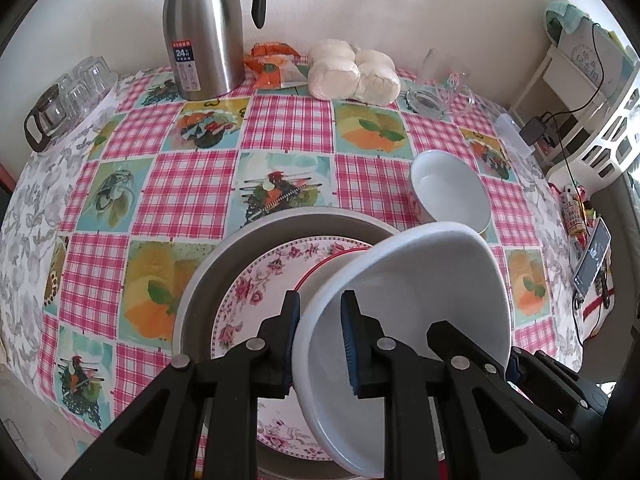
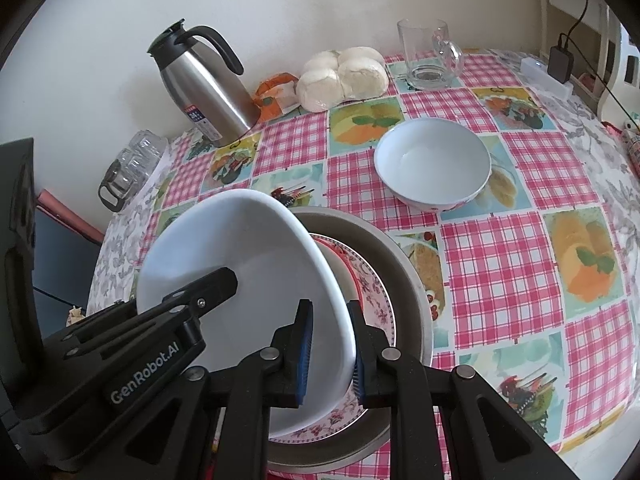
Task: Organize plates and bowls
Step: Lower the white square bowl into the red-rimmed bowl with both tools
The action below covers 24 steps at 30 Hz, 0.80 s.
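A large white bowl (image 1: 420,280) (image 2: 240,248) hangs tilted over a stack of plates, held by both grippers. My left gripper (image 1: 320,300) is shut on its left rim, and my right gripper (image 2: 329,306) is shut on its right rim. Beneath it lies a floral plate (image 1: 256,280) (image 2: 376,300) on a wide grey plate (image 1: 208,280) (image 2: 408,280). A red-rimmed dish (image 1: 320,270) on the floral plate is mostly hidden by the bowl. A smaller white bowl (image 1: 448,192) (image 2: 434,160) stands apart on the checked tablecloth, beyond the stack.
Along the wall stand a steel thermos jug (image 1: 200,40) (image 2: 208,80), a bag of buns (image 1: 352,72) and a glass mug (image 2: 428,56). Upturned glasses (image 1: 68,96) sit at the far left. A phone (image 1: 592,260) and a white basket (image 1: 608,136) are off the table's right edge.
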Motion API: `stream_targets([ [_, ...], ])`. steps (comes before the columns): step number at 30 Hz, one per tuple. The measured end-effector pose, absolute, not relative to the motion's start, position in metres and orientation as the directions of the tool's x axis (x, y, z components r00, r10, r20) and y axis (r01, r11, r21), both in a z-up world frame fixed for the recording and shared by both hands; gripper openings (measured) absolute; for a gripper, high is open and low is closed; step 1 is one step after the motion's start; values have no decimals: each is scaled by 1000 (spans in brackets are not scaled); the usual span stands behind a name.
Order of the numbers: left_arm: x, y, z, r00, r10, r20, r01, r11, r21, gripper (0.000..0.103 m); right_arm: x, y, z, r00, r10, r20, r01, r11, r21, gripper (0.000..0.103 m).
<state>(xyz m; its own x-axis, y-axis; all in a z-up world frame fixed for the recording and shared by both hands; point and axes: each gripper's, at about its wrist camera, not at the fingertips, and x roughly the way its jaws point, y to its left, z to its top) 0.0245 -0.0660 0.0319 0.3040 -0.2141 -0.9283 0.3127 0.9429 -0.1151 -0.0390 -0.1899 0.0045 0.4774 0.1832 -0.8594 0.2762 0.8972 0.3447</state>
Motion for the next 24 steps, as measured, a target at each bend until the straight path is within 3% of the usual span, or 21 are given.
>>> stream_targets([
  [24, 27, -64, 30, 286, -240, -928, 296, 943, -152, 23, -37, -199, -2, 470, 155, -869, 306, 895, 325, 20],
])
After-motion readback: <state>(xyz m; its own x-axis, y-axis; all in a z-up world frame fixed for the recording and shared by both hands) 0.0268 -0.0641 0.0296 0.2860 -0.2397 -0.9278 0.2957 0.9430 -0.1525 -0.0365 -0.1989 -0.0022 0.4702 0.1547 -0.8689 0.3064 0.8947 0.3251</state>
